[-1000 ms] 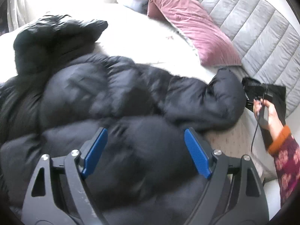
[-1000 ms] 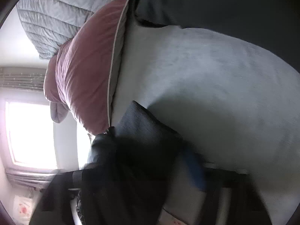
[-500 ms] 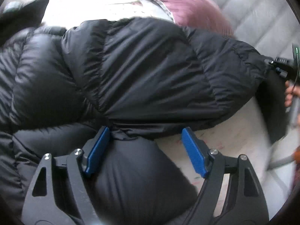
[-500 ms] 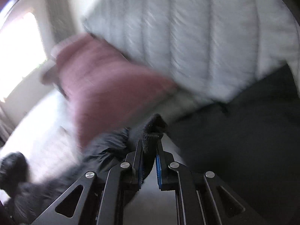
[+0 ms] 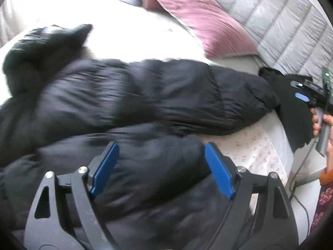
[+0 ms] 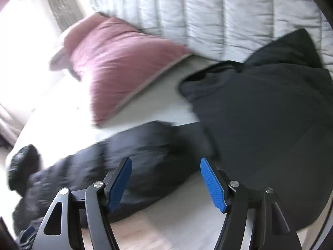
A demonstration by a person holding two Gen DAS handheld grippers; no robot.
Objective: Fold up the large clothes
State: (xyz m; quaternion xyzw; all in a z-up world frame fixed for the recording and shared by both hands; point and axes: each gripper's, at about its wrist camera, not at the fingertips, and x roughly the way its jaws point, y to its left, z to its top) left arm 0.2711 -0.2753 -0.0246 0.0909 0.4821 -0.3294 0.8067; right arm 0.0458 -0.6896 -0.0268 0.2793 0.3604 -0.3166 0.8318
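A black puffer jacket [image 5: 129,104] lies spread on the bed, one sleeve [image 5: 229,100] stretched out to the right toward the headboard. My left gripper [image 5: 160,164] is open and empty, hovering over the jacket's body. My right gripper [image 6: 166,177] is open and empty just above the sleeve's cuff end [image 6: 149,145]; it also shows at the right edge of the left wrist view [image 5: 308,95], held in a hand.
A pink pillow [image 5: 204,20] and a grey quilted headboard [image 5: 287,25] lie behind the jacket. A dark cushion [image 6: 270,108] sits right of the sleeve. The white bed sheet [image 5: 133,29] shows beyond the jacket. The bed's edge [image 5: 285,145] is at right.
My right gripper was shut on the sleeve cuff and has opened and let it go. The sleeve now lies stretched out on the bed. My left gripper pulled back, still open.
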